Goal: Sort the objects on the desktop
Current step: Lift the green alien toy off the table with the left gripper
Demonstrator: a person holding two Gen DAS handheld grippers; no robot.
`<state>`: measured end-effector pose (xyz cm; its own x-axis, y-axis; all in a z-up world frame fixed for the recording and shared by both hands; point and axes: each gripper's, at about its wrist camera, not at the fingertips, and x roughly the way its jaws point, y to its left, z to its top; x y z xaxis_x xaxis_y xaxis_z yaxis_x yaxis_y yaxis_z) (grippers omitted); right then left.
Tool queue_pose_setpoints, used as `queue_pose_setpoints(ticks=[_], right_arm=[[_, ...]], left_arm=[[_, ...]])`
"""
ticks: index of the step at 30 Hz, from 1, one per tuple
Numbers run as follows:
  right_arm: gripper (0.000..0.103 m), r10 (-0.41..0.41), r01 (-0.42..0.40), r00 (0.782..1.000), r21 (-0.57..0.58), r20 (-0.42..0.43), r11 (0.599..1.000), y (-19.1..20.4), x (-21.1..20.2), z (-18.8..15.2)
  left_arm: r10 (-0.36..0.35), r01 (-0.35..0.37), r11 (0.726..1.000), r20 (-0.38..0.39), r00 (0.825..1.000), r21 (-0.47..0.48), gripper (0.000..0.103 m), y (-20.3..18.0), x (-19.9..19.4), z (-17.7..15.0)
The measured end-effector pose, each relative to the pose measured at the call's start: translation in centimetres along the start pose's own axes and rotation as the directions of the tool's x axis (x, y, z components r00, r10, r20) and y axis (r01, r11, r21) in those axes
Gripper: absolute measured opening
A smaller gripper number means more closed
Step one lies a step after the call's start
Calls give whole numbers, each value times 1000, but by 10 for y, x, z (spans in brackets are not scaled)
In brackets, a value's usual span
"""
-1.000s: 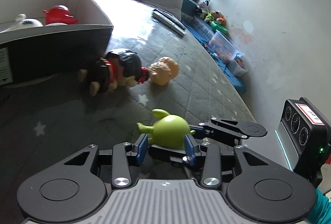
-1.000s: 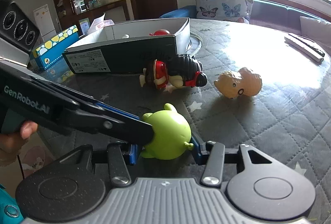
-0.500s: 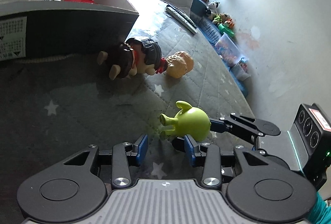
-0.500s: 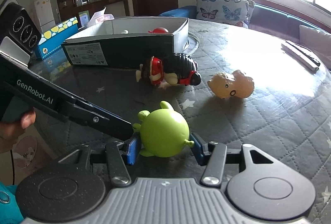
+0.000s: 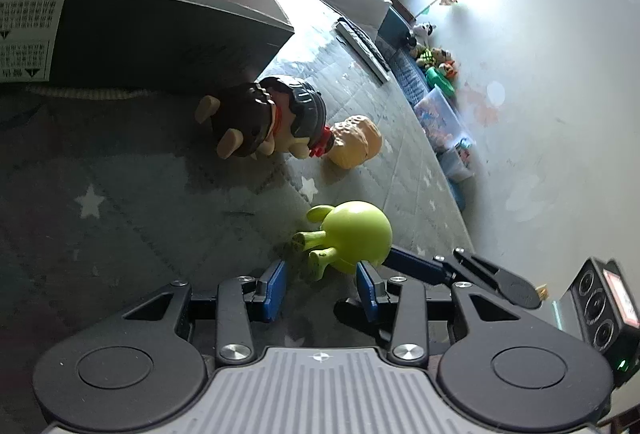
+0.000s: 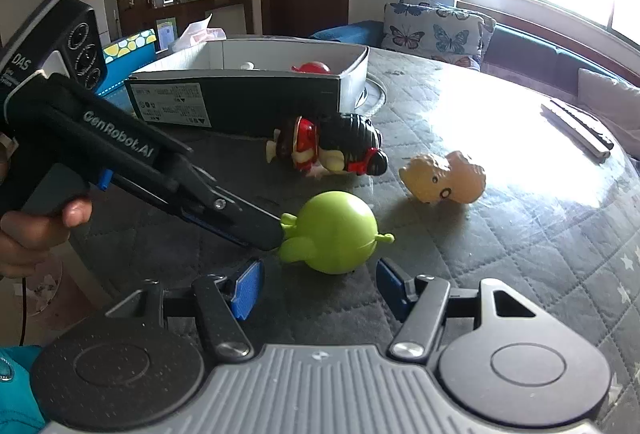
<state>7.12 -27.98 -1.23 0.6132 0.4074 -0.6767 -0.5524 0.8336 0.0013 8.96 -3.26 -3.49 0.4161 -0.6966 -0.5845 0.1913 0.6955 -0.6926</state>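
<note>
Left wrist view: our left gripper [image 5: 320, 288] stands open and empty; the round green plastic alien toy [image 5: 352, 234] now lies beyond its tips. Right wrist view: our right gripper [image 6: 318, 288] is opening, releasing the toy [image 6: 334, 232], which rests on the quilted grey table cover [image 6: 520, 234], well short of the open cardboard box [image 6: 248, 93], unsorted.

Green toy [image 6: 336, 232]: smooth plastic with a soft sheen, highlight seen on its rounded back. Tan figure [image 6: 444, 177]: matt, bumpy moulded surface. Dark-haired doll [image 6: 332, 149]: glossy ribbed plastic hair, shiny red trim. Desk [image 6: 520, 218]: covered by quilted grey cloth with stitched diamonds and printed stars, under what looks like a clear glossy sheet, strong window glare reflected. Box [image 6: 240, 101]: matt cardboard, dark outside, pale inside, paper label stuck on. Right tool [image 6: 320, 288]: matt black plastic arms, blue rubbery-looking pads, bright metal screws, ribbed grey housing.
</note>
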Motion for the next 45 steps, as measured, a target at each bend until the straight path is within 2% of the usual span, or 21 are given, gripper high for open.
queue_pose_setpoints(ticks=[3,6,10,16,26,34,45], right_arm=[[65,-8,8,1000,7,3,1000,-2,1,1],[72,-27,27,1000,-1,8,1000,-4,2,2],[74,-44,45,999,-22,17,999,-6,2,4],[77,-28,29,999,-82,18,996,-4,8,10],[77,6,-5,1000,-143,6,990,4,10,13],[77,37,-38,999,-127,-8,991,10,2,9],[74,13,-13,1000,-85,7,996,3,11,14]], left_arm=[[-15,15,1000,7,1000,-26,41,3,1,2],[-16,17,999,9,1000,-51,41,5,3,3],[-27,28,997,10,1000,-66,41,6,4,3],[-30,32,996,16,999,-89,41,8,5,4],[-29,34,992,40,999,-124,41,14,2,9],[-34,42,989,56,998,-143,41,18,-1,12],[-35,43,984,48,998,-171,41,18,3,16]])
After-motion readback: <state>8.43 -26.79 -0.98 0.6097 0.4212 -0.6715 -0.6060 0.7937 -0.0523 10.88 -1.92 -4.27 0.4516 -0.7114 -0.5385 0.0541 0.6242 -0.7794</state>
